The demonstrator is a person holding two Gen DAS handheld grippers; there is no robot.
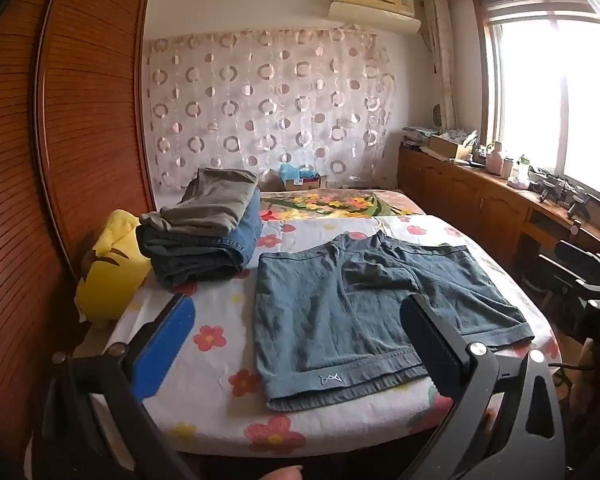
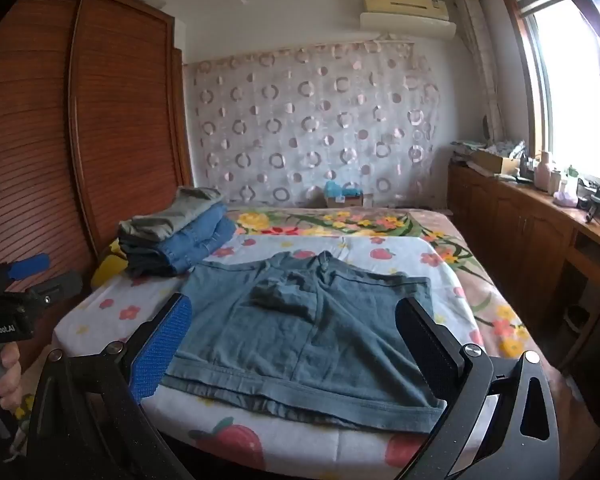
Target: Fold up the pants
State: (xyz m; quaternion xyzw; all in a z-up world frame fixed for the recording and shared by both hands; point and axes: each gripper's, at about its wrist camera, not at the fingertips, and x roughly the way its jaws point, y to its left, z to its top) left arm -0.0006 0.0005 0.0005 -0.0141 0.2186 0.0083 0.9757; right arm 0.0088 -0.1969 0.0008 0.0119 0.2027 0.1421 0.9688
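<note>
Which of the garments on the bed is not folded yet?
The teal shorts, spread flat near both open grippers. The grey garment and blue jeans lie folded, stacked behind.

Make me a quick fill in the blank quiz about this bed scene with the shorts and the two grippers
1. The teal shorts lie spread flat on the ____ bedsheet.
2. On the folded stack, the olive garment lies ____ the blue jeans.
3. Both the left gripper and the right gripper have their jaws ____.
4. Beside the stack lies a ____ plush toy.

Missing words: floral; on top of; open; yellow
</note>
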